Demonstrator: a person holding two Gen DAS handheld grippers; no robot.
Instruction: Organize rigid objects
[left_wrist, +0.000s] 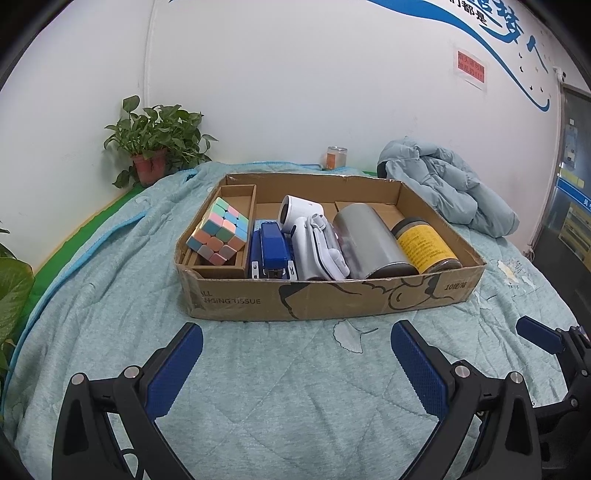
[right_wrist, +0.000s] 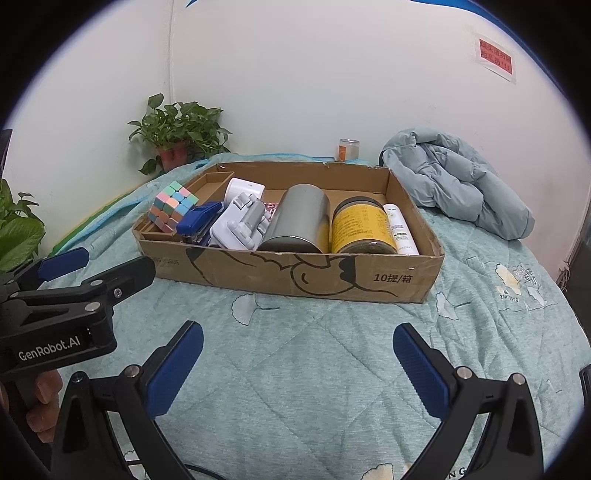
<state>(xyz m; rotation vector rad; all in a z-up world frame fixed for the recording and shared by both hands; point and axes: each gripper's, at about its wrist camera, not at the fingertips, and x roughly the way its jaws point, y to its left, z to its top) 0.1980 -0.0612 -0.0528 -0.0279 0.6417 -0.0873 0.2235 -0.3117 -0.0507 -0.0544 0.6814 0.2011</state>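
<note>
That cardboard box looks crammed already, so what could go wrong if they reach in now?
Two risks, I'd guess. The Rubik's cube sits tilted on a small divider tray's edge, so a nudge might tip it. The steel can and yellow-label jar lie on their sides, packed tight, leaving the open right gripper little room and letting them roll.

A pale green quilted bed cover (left_wrist: 258, 387) carries a shallow brown cardboard box (left_wrist: 332, 299) and a crumpled light blue padded jacket (left_wrist: 447, 184).
</note>
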